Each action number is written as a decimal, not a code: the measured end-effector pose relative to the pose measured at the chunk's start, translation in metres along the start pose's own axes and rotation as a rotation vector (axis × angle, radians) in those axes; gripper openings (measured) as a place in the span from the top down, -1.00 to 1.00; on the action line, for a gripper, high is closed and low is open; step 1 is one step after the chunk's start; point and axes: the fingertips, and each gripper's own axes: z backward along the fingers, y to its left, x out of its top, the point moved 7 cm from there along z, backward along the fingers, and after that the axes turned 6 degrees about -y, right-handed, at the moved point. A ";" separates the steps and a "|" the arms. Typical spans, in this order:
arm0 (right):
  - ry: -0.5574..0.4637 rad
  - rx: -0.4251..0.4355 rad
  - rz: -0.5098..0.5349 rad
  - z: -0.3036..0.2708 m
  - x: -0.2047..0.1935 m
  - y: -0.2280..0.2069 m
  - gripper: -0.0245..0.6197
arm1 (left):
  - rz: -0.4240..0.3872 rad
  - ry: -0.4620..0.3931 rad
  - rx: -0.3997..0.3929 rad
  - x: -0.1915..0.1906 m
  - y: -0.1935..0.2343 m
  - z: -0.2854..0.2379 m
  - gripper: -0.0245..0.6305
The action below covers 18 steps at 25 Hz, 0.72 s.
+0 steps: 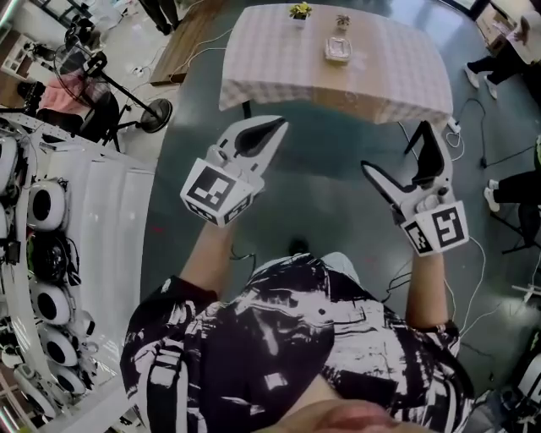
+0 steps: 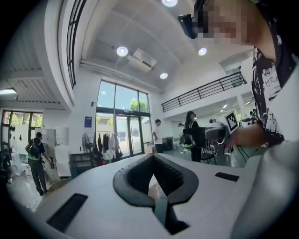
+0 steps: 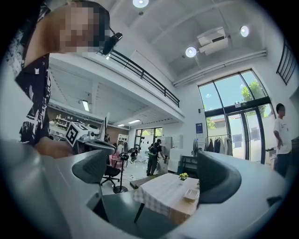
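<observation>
Two grippers held up in the air, neither touching anything.

- Left gripper (image 1: 277, 127): jaws pressed together, nothing between them. Its own view confirms this, with the dark pads meeting at the tip.
- Right gripper (image 1: 395, 148): jaws wide apart, empty.
- Table (image 1: 279, 59): stands ahead of both grippers, well apart from them, under a checked cloth.
- Tray (image 1: 337, 49): sits near the table's middle.
- Two small pots (image 1: 299, 11): at the far edge.

Right gripper view frames the table and tray between its spread jaws. Left gripper view misses the table. It shows glass doors (image 2: 117, 135), a clothes rack (image 2: 105, 148) and people standing. Only the head view shows the fan stand (image 1: 154, 114) on the floor, off the table's left edge.
</observation>
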 end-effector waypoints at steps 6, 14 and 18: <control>-0.002 0.001 -0.004 -0.044 -0.016 -0.037 -0.86 | 0.007 0.023 -0.024 -0.013 0.042 -0.044 0.93; -0.018 0.028 -0.028 -0.112 -0.064 -0.122 -0.86 | -0.009 0.055 0.011 -0.040 0.104 -0.119 0.93; -0.009 0.050 -0.039 -0.160 -0.088 -0.185 -0.86 | -0.009 0.058 0.028 -0.049 0.148 -0.180 0.93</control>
